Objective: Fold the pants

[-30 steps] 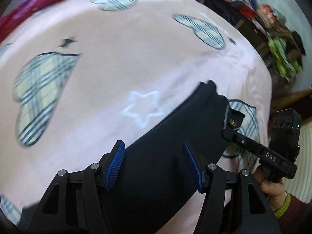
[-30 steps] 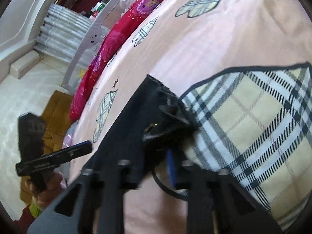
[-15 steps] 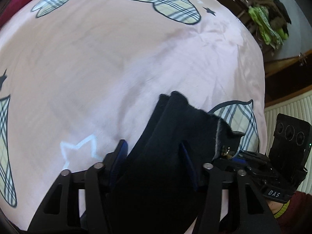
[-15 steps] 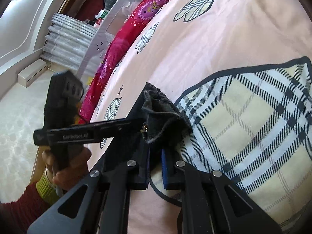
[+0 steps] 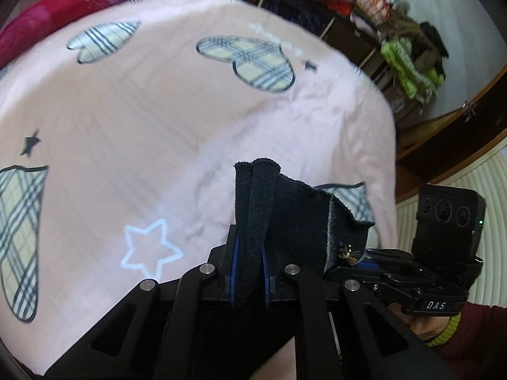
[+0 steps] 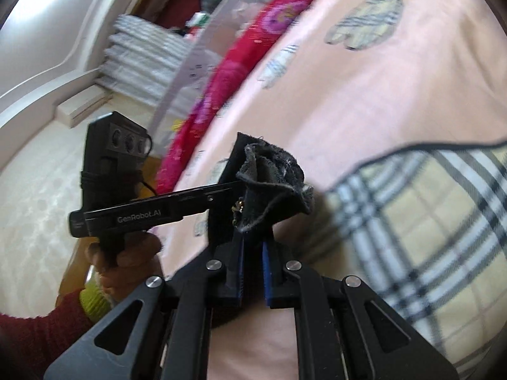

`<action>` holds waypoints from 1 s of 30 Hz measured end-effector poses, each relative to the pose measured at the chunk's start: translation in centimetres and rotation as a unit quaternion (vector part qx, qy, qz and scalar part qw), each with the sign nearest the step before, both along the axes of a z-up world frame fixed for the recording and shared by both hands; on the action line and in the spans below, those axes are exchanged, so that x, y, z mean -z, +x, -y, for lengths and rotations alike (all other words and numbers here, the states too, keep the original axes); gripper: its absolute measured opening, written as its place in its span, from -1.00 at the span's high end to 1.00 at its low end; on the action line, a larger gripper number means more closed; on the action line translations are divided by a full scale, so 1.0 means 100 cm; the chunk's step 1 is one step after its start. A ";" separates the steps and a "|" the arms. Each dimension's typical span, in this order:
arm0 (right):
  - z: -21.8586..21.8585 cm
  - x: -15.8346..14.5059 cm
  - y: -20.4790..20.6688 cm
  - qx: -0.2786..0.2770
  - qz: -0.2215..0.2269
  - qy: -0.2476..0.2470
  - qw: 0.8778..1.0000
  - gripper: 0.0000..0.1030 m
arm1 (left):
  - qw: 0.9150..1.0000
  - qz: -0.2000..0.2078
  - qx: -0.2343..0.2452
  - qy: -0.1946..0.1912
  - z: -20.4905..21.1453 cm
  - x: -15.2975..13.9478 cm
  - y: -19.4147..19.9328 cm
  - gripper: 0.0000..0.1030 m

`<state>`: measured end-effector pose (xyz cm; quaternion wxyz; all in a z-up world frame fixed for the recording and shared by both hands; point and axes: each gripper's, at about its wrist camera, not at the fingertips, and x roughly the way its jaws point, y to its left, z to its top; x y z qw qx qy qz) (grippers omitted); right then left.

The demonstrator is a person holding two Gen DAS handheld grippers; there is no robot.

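Both grippers (image 5: 248, 277) (image 6: 252, 277) clamping black pants (image 5: 294, 221)

Pants (image 5: 286, 218) raised above bedspread (image 5: 133, 120), between both grippers.

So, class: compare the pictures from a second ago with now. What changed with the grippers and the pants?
The left gripper closed on the pants, having been open around them. The right gripper kept its grip. The pink bedsheet is unchanged.

Left gripper (image 5: 248, 272) fingers (image 5: 235, 266) pinch black pants (image 5: 285, 218); right gripper (image 5: 364, 258) seemingly grips them too.
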<state>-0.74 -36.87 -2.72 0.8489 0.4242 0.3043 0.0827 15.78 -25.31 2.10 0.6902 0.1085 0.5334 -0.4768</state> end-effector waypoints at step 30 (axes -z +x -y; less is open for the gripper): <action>-0.171 -0.007 0.070 -0.258 -0.005 -0.011 0.966 0.79 | 0.977 -0.011 -0.203 -0.056 -0.229 0.003 -0.035 0.79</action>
